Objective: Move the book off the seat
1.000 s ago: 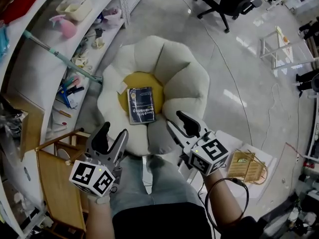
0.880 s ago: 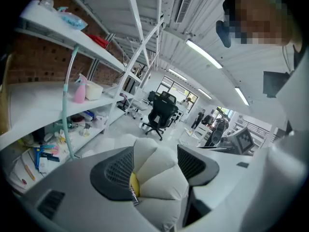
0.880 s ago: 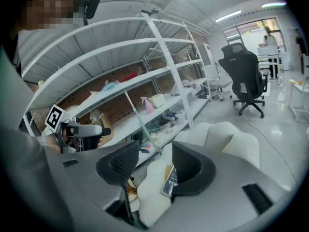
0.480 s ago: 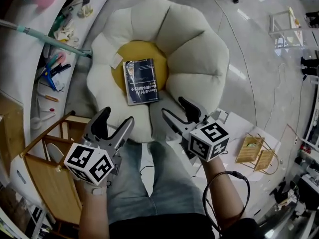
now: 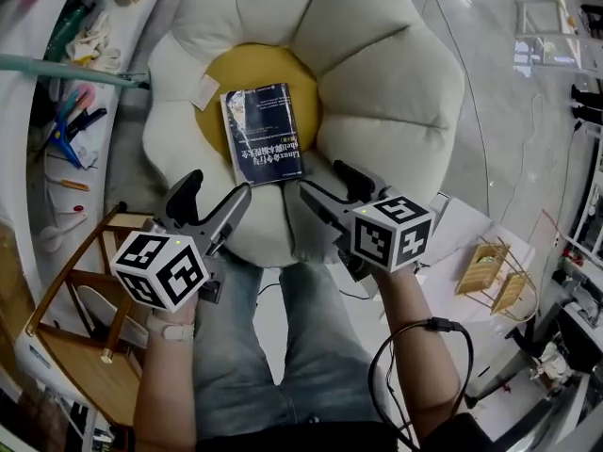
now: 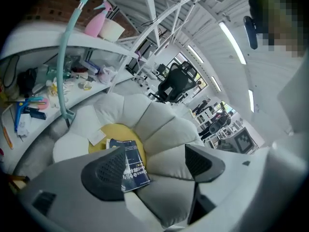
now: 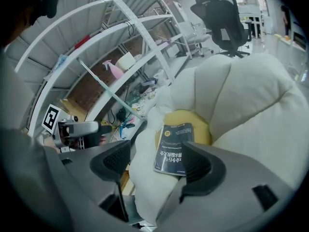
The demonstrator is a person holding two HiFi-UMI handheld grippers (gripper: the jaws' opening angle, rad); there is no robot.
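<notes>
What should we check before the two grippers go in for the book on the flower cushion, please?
1. Book lies flat on the yellow centre of the cushion, nothing on top: ok.
2. Left gripper open: ok; its jaws have just been opening, with nothing between them.
3. Right gripper open: ok; its jaws have just been opening, with nothing between them.
4. Grippers at the book: not ok; both are short of it, over the cushion's near edge.
5. Book's near edge uncovered for a grab: ok.
6. Spot to set the book down: cannot tell.
</notes>
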